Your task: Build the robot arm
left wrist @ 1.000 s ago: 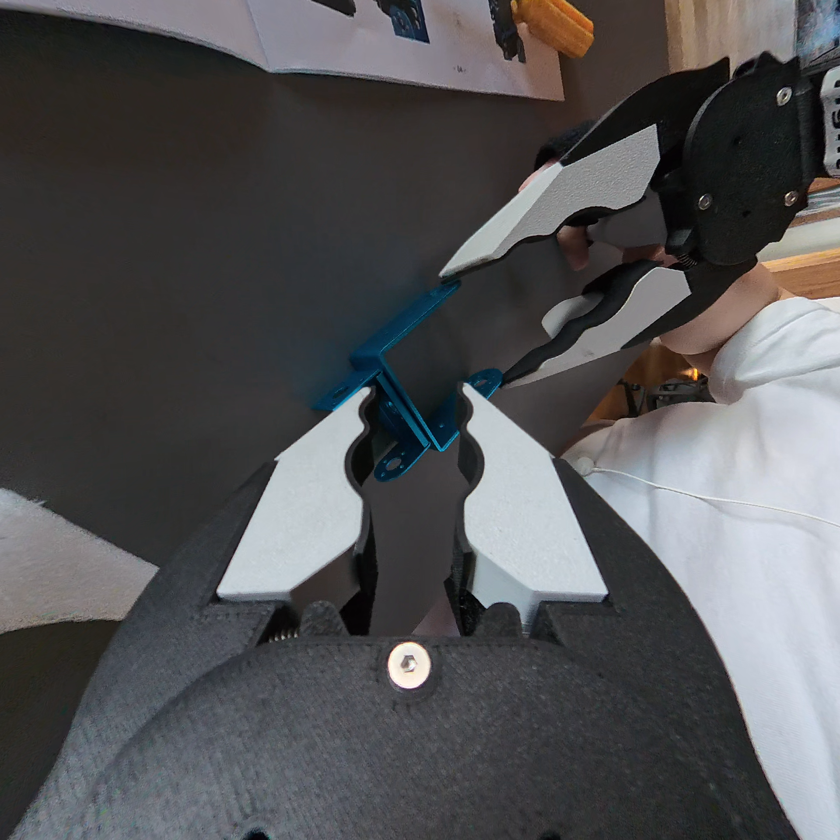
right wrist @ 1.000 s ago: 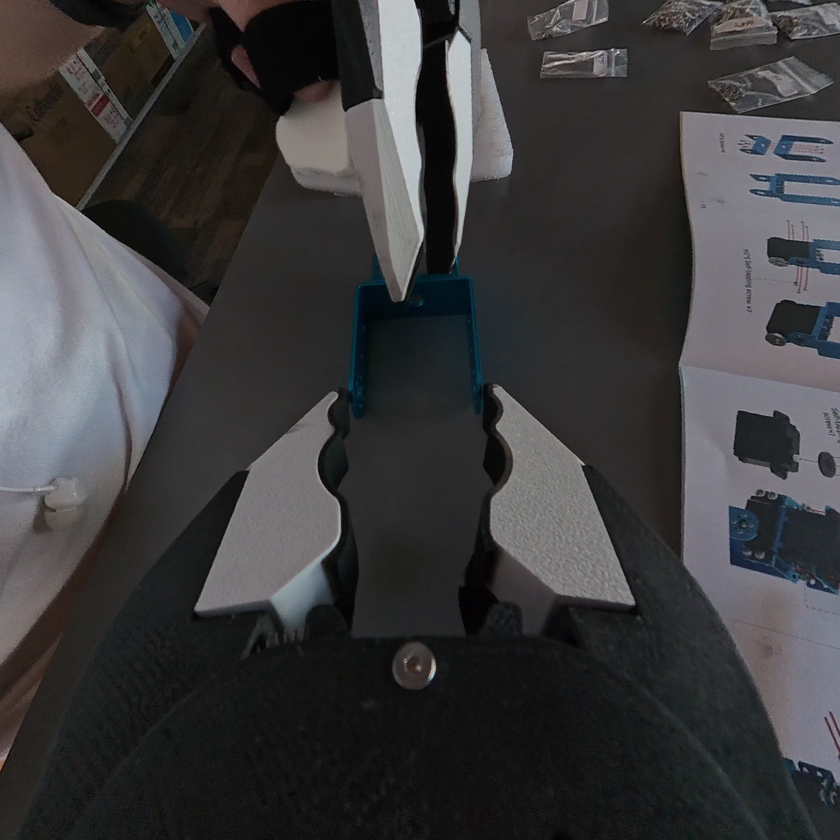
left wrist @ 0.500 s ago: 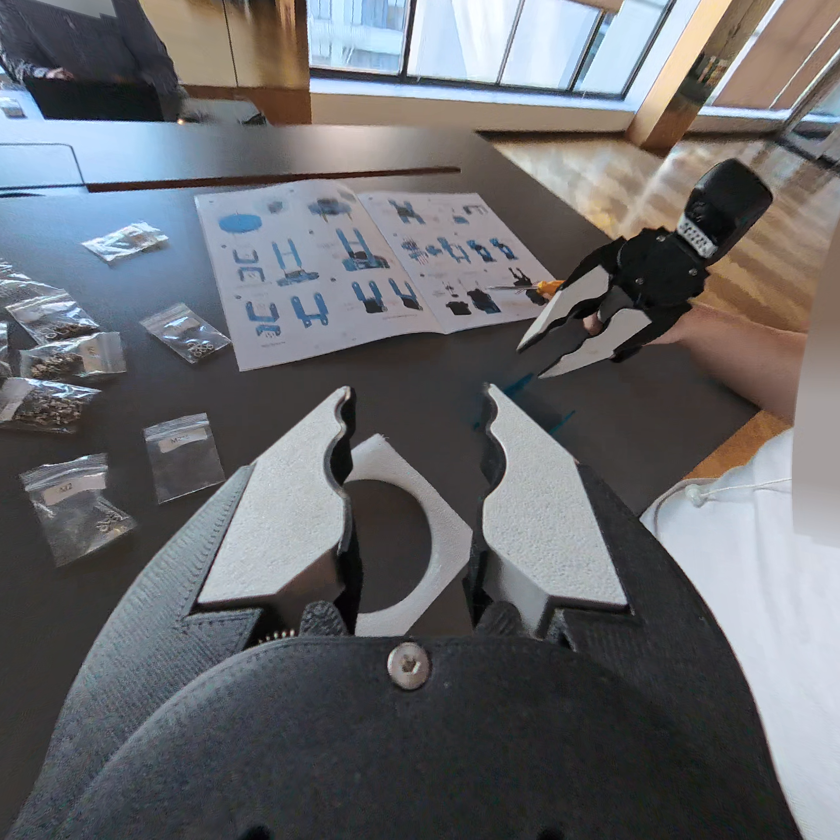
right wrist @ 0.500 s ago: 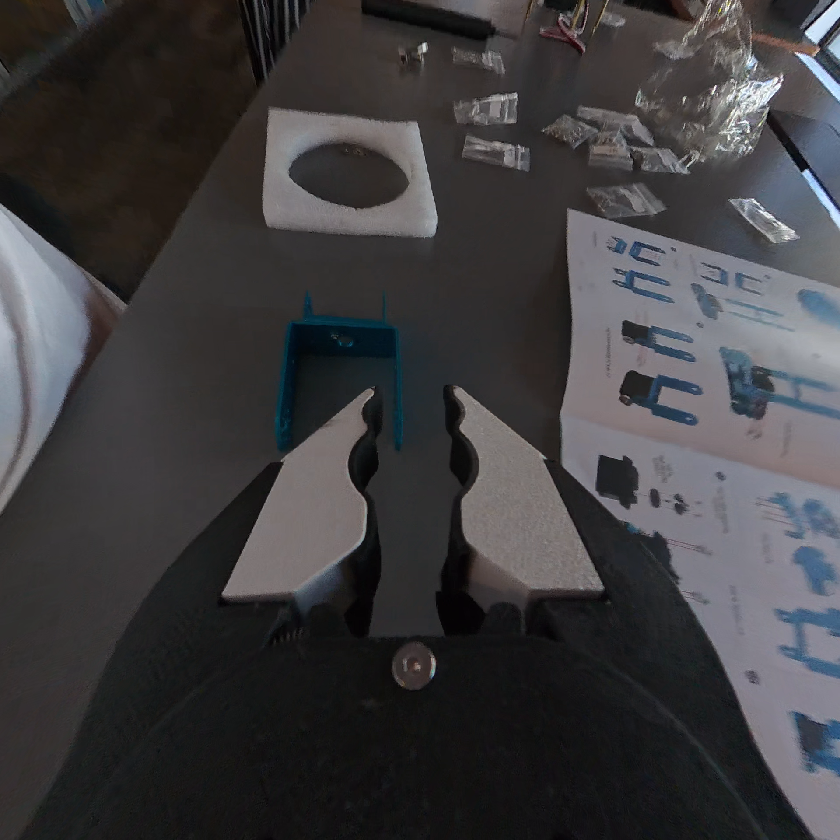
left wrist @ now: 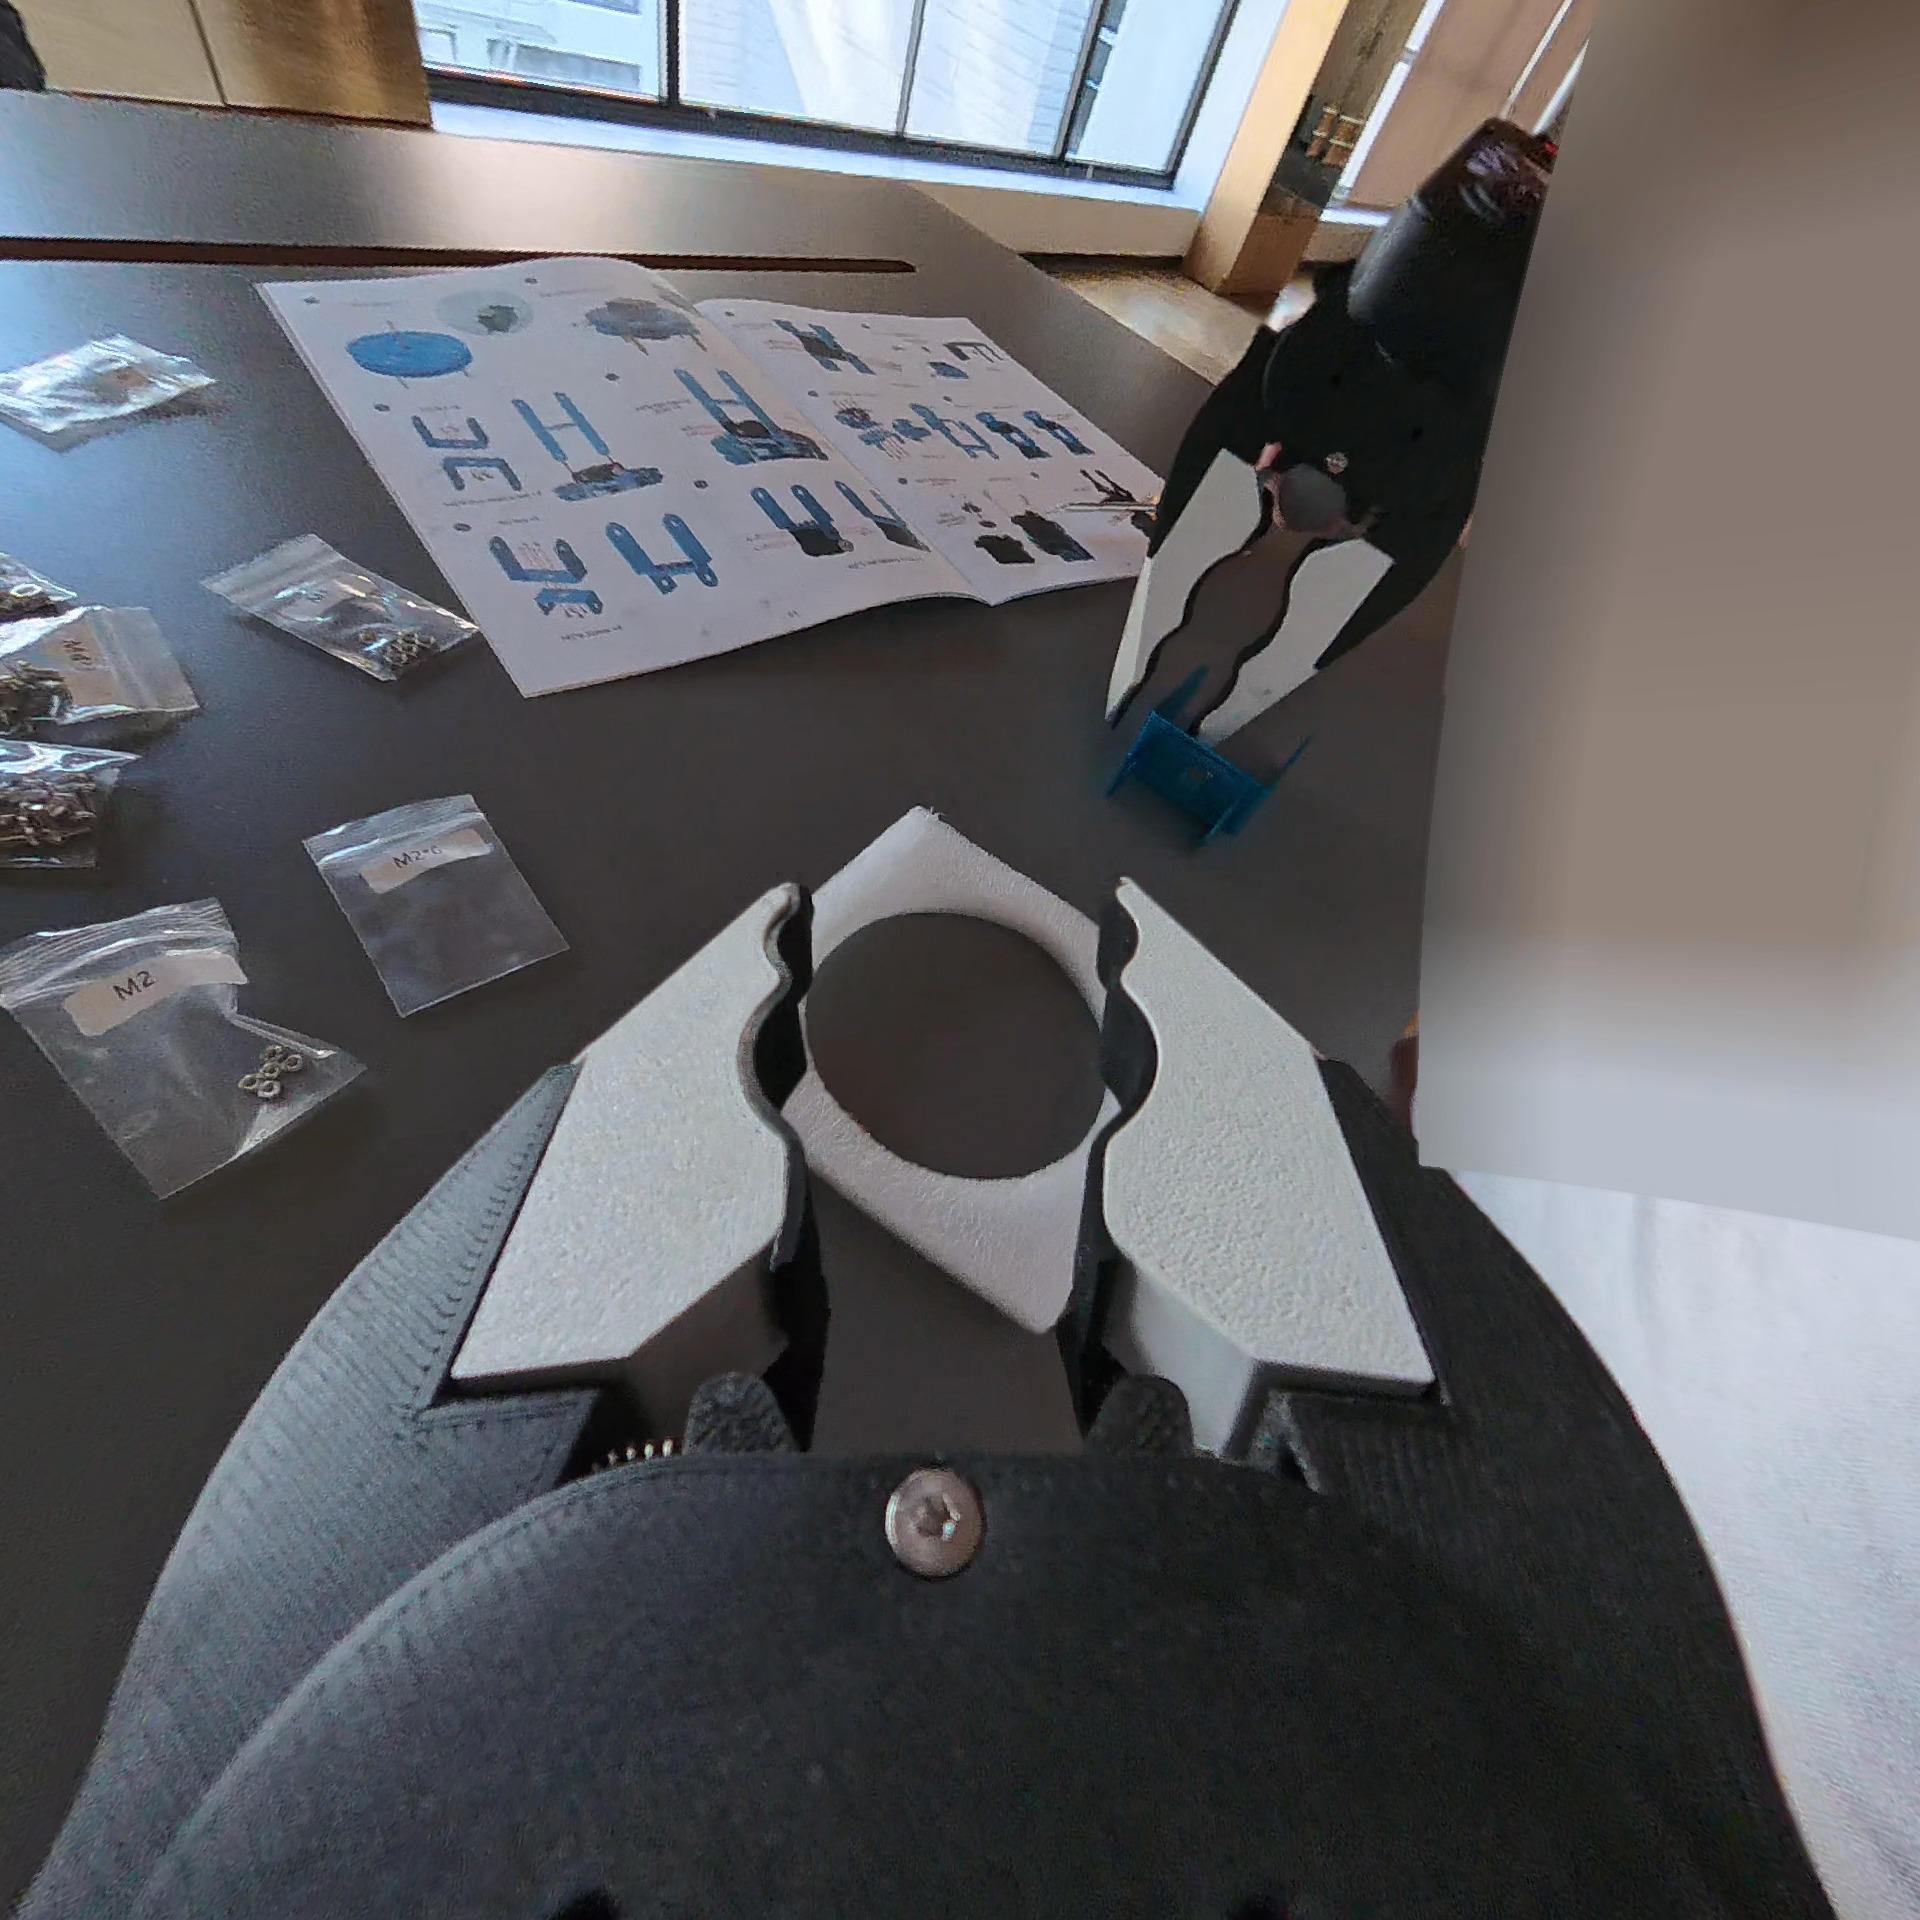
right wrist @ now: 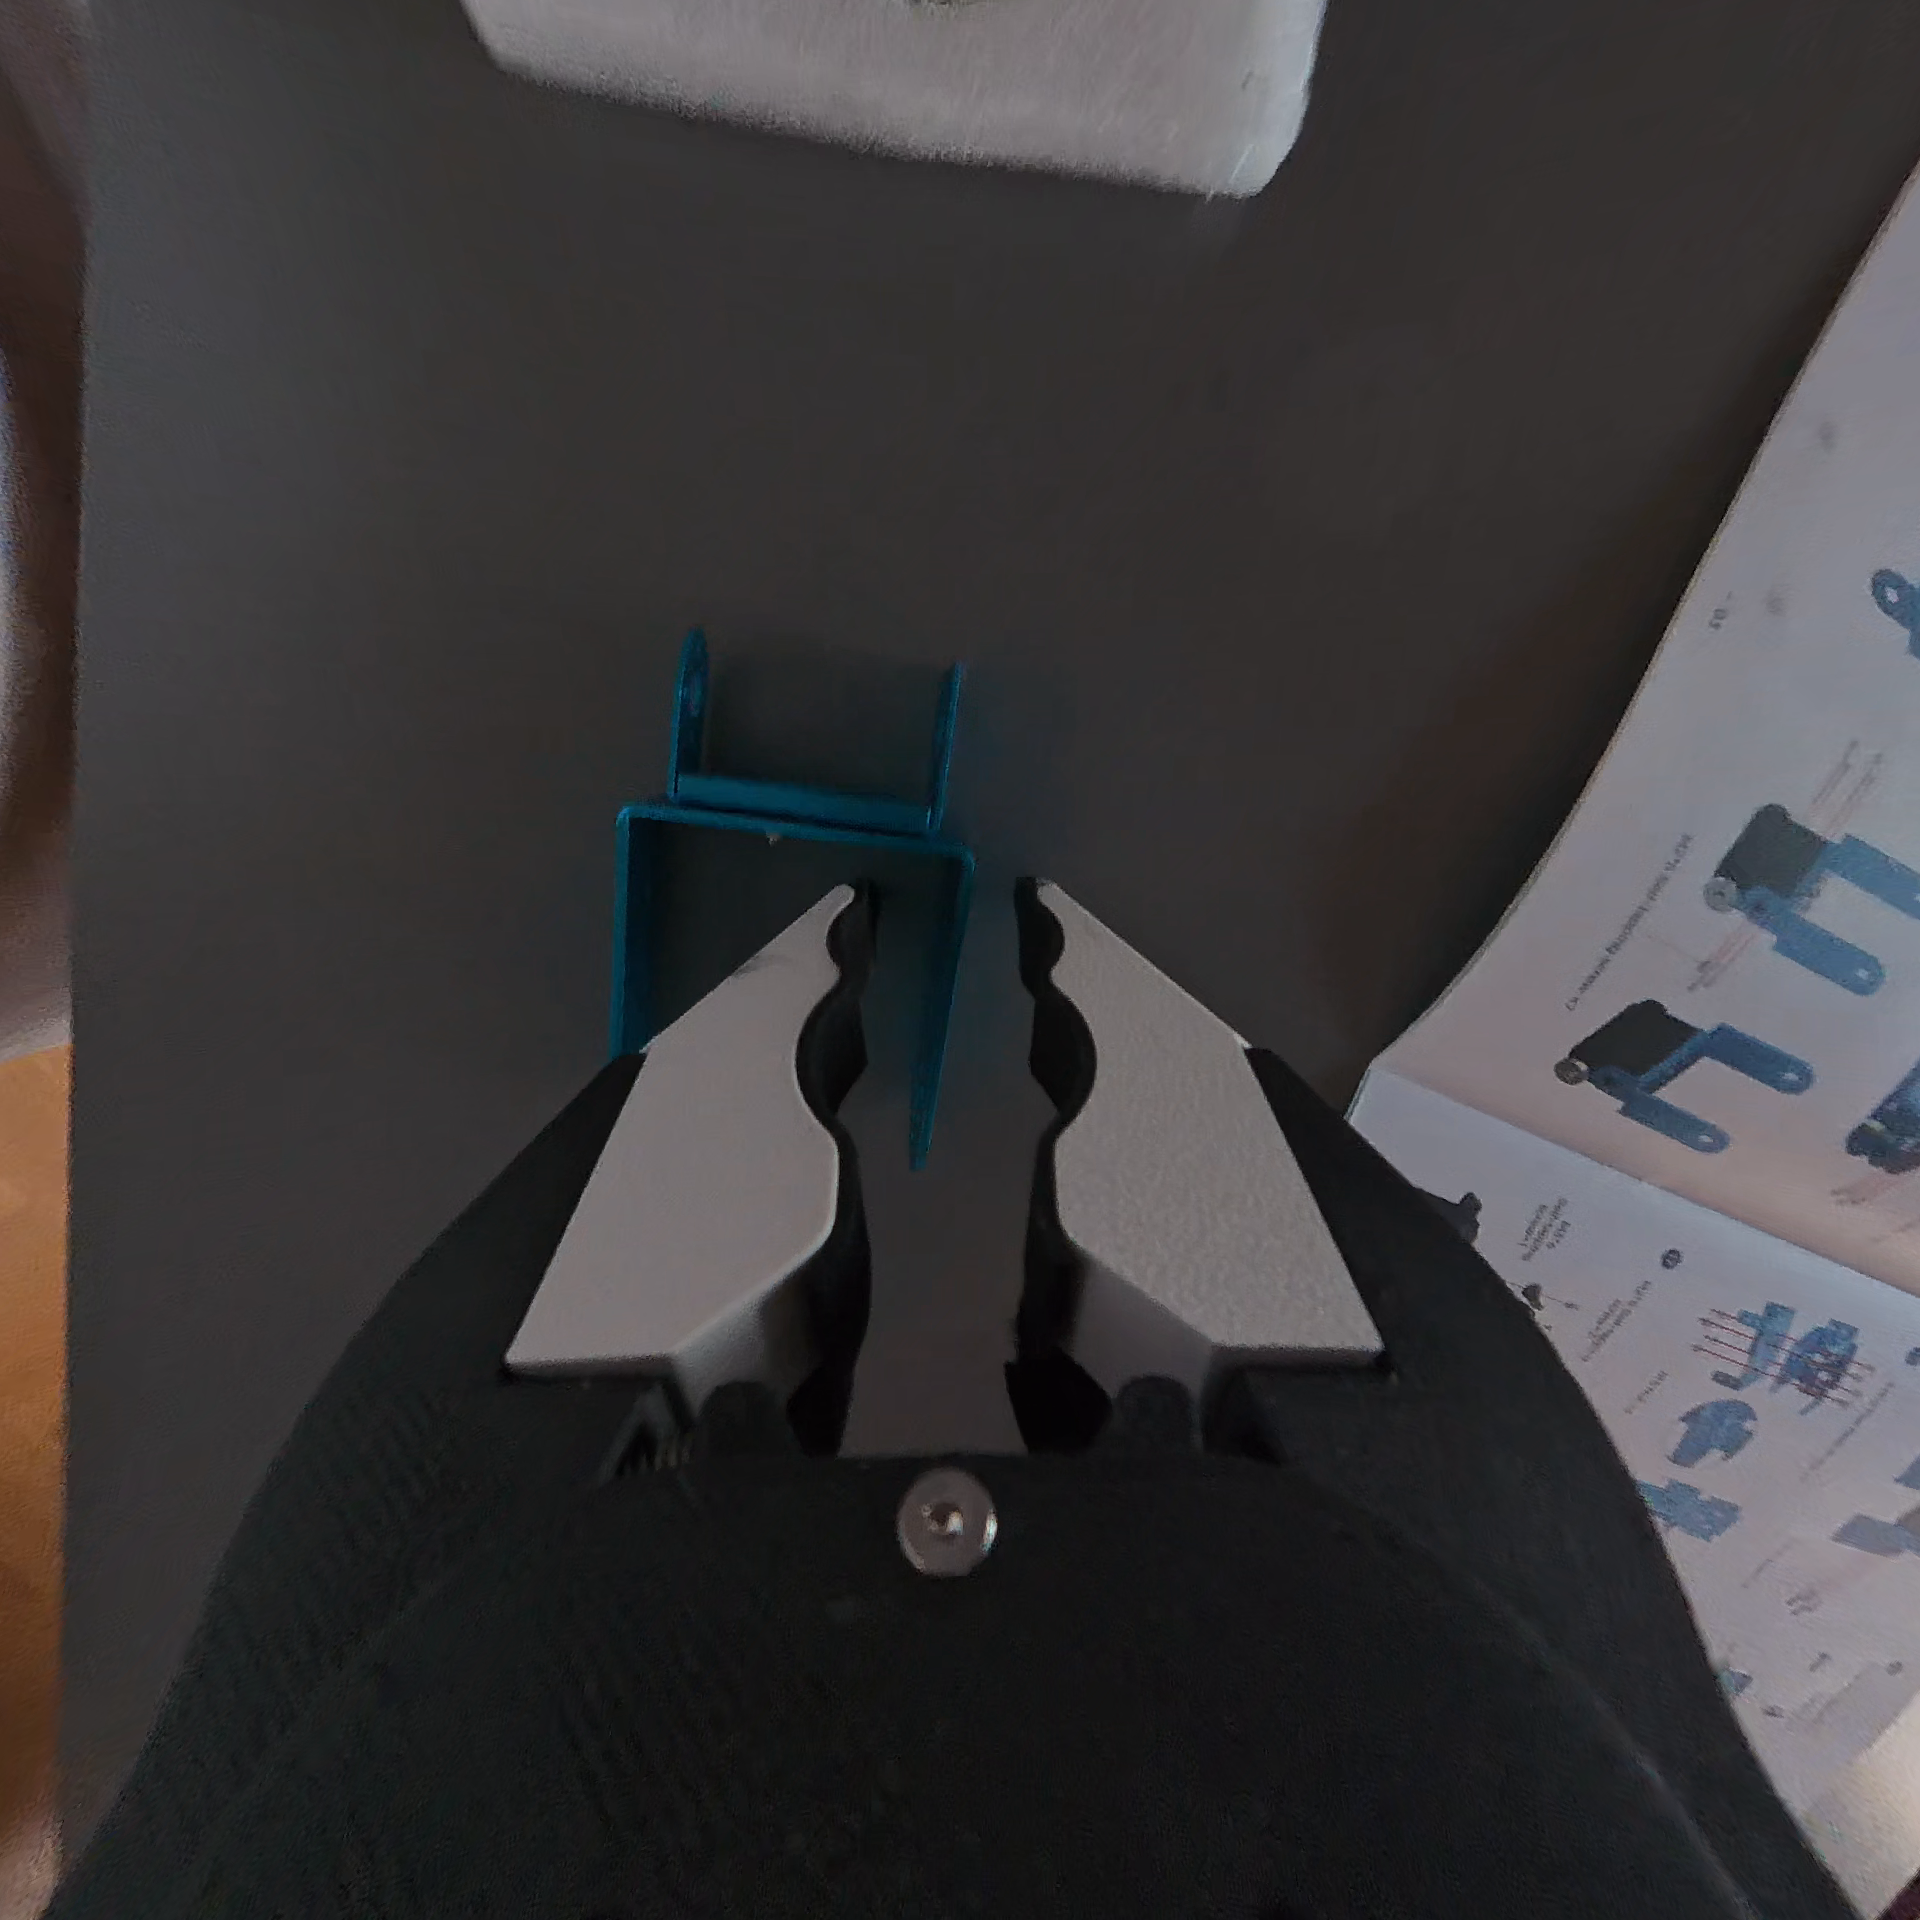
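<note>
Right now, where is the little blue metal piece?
The blue metal piece sits on the dark table, right under the open right tongs, whose tips straddle one of its side walls. The white foam square lies beyond it, the open booklet beside it.

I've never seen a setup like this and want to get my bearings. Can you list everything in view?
blue metal bracket: one, two U-shaped pieces joined back to back, on the table, one side wall between the right gripper's jaws
white foam square: one, round hole in the middle, flat on the table under the left gripper
instruction booklet: one, white with blue drawings, lying open
small clear bags: at least seven, some with tiny metal hardware, left side of the table
table: one, dark grey
windows: beyond the far end of the table
left gripper: black, white fingers, jaws open, holding nothing
right gripper: same make, jaws open astride the bracket wall
person's white garment: bottom right, left wrist view
</note>
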The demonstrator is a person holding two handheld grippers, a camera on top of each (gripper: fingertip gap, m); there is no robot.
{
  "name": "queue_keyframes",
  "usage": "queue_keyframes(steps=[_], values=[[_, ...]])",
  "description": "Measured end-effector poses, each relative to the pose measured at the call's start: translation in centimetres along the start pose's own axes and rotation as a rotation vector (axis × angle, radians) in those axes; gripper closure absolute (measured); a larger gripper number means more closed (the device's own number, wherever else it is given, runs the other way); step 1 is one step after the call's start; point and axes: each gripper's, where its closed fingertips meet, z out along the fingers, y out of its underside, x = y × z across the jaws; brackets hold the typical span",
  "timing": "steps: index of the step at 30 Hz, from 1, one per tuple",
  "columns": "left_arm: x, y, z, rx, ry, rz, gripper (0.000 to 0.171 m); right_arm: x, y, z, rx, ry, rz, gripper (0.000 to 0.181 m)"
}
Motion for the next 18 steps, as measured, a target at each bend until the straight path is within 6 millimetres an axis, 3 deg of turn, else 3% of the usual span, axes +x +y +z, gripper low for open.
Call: queue_keyframes(steps=[2, 4, 7, 13, 18], values=[[-0.2, 0.4, -0.6, -0.004, 0.030, 0.020, 0.118, 0.1, 0.2, 0.2, -0.041, -0.025, 0.049, 0.158], [-0.8, 0.8, -1.2, -0.013, 0.030, 0.044, 0.118, -0.1, 0.0, 0.3, -0.017, -0.062, 0.117, 0.180], [-1.6, 1.1, -2.0, -0.034, 0.042, 0.038, 0.119, 0.3, -0.5, 0.4, 0.071, -0.020, 0.160, 0.181], [-2.2, 0.6, -2.8, -0.023, 0.045, 0.039, 0.120, 1.4, -2.7, -0.9, 0.475, 0.146, 0.261, 0.181], [-0.2, -0.9, -1.1, 0.011, 0.108, 0.010, 0.120, 1.7, -4.1, -2.2, 0.686, 0.267, 0.259, 0.181]])
